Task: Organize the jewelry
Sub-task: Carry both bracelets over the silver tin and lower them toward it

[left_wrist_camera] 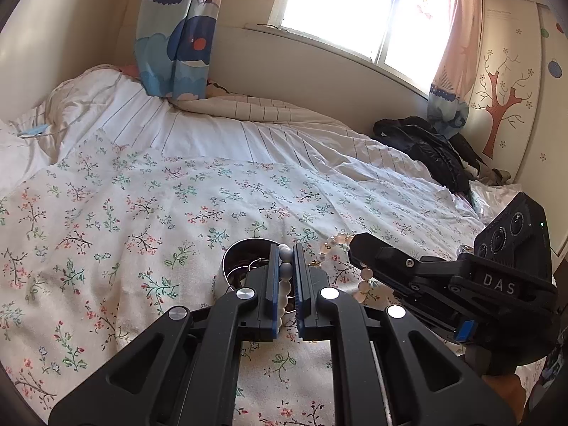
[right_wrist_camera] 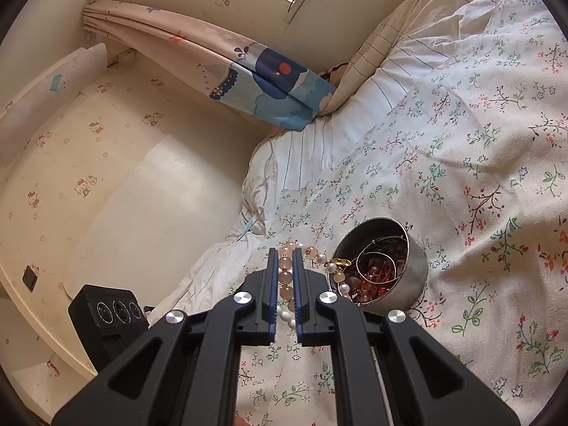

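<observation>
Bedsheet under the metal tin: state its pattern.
White bedsheet with small pink and green floral sprigs; clearest in the right wrist view.

A child's bedroom at home.
A bed (left_wrist_camera: 248, 163) with floral sheet (left_wrist_camera: 142, 213), cartoon whale curtain (left_wrist_camera: 177, 35) at the window (left_wrist_camera: 348, 3), Hello Kitty wallpaper (right_wrist_camera: 85, 184) and a tree-painted wardrobe (left_wrist_camera: 504, 99).

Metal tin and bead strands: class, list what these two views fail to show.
- Metal tin, left wrist view: its contents are mostly hidden behind the left gripper.
- Bead strand, right wrist view: the right gripper covers parts; one strand or two, unclear.
- Tin's contents: tangled, too small to count.
</observation>
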Tool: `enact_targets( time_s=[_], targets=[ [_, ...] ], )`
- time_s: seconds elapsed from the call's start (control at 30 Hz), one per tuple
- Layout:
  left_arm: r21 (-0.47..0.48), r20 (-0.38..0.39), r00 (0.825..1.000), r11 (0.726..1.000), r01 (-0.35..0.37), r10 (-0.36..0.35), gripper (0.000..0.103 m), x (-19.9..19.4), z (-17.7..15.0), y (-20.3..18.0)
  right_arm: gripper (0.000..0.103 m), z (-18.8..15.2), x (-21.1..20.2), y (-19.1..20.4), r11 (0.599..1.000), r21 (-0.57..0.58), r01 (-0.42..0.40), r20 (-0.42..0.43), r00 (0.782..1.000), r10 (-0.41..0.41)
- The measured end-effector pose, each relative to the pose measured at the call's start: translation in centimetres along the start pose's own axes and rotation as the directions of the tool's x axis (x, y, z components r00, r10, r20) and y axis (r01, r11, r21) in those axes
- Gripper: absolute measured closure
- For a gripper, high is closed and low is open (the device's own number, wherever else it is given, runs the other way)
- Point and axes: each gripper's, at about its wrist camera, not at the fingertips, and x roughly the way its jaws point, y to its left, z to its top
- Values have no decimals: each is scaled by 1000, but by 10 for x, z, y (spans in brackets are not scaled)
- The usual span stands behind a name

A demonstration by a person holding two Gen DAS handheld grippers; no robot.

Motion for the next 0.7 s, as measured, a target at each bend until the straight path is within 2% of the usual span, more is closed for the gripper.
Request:
enact_targets(
  time_s=[0.7],
  targets=[
    [-11, -11, 1000, 1000, -4, 4, 96, 17, 2, 1, 94, 7, 13, -9, 1000, 16, 11, -2, 1000, -11]
  ],
)
